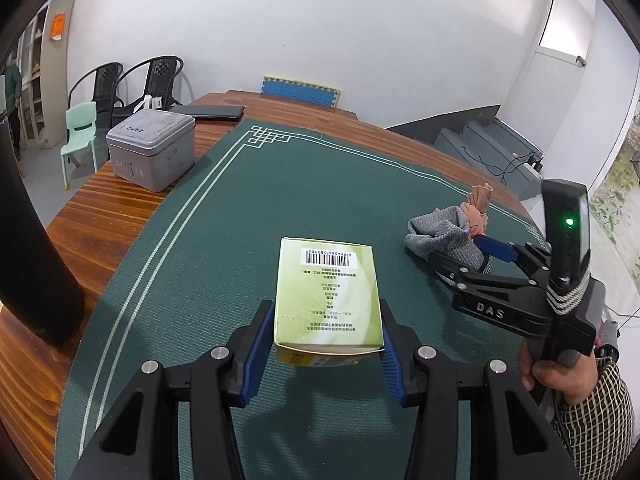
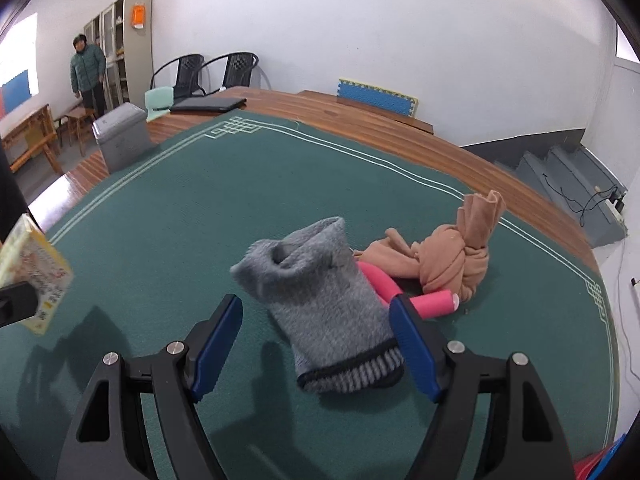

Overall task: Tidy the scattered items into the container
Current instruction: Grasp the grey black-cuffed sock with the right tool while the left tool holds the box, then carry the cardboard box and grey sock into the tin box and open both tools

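Left gripper (image 1: 327,350) is clamping the box (image 1: 327,296), lifted above the mat (image 1: 224,248). Right gripper (image 2: 316,344) is straddling the grey sock (image 2: 324,308), jaws apart, not yet squeezing. Next I am judging a closing squeeze necessary. Only the right view is showing the pink roller (image 2: 436,304); the tin (image 1: 152,148) is standing well apart.

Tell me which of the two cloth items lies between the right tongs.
The grey sock. It lies between the open right tongs; the knotted tan stocking sits beyond them.
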